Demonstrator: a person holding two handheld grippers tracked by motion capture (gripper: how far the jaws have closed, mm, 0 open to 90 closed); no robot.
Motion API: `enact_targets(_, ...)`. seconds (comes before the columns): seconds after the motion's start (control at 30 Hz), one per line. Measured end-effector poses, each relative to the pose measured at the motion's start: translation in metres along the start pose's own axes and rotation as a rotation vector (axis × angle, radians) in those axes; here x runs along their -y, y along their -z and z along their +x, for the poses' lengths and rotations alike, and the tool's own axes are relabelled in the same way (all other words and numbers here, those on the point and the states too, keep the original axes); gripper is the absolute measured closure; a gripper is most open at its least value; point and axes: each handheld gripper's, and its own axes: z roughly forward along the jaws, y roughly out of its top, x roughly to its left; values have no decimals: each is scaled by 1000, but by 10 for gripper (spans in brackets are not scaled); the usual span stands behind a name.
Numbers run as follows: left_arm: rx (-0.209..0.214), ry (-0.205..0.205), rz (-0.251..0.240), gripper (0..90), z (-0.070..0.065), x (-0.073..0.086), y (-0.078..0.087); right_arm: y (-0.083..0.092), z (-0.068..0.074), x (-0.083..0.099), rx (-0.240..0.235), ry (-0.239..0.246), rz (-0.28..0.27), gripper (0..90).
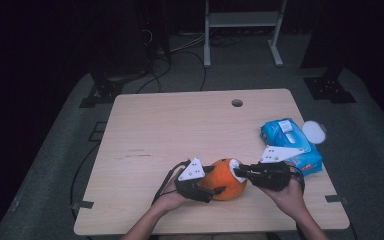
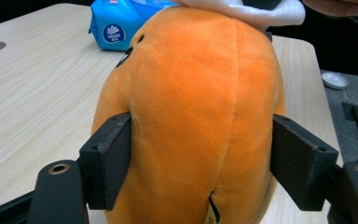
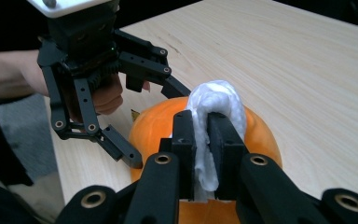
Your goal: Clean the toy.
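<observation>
Orange plush toy at the desk's near edge, held between two grippers.
Soft, light and squashy, it is best taken at its sides: the left gripper brackets it, jaws spread; the right gripper pinches a white wipe against its top. Blue pack reads "Vinda".

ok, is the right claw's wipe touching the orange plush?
Touching. In the right gripper view the white wipe, pinched in the right claw, presses onto the orange plush with no gap visible.
</observation>
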Motion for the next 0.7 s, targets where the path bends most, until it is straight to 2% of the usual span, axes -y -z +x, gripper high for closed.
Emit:
enact_targets(0.07,6,-11,-13,227,1,1,1,0,-2,1,-1,-10,5,810)
enact_targets(0.17,55,-1,-46,137,7,7,0,1,-13,8,1,-42,3,809)
enact_targets(0.23,49,-7,-38,131,9,10,-3,4,-19,11,17,-62,0,808)
enact_targets(0.27,45,-8,-37,152,8,10,-3,5,-21,12,19,-70,-2,808)
enact_targets(0.33,9,-26,-30,253,5,7,-3,5,-21,13,19,-79,-6,809)
enact_targets(0.43,4,-18,-24,328,2,2,-1,5,-17,10,24,-65,-14,810)
enact_targets(0.47,24,-8,-23,356,2,-2,4,6,-8,4,8,-38,-25,809)
enact_targets(0.57,55,-5,-15,382,3,-6,11,6,2,0,-24,-25,-41,809)
enact_targets(0.67,60,-4,-15,382,4,-7,17,5,3,-1,-14,-6,-41,809)
enact_targets(0.7,61,-1,-15,382,6,-8,20,2,-4,3,-3,-27,-12,810)
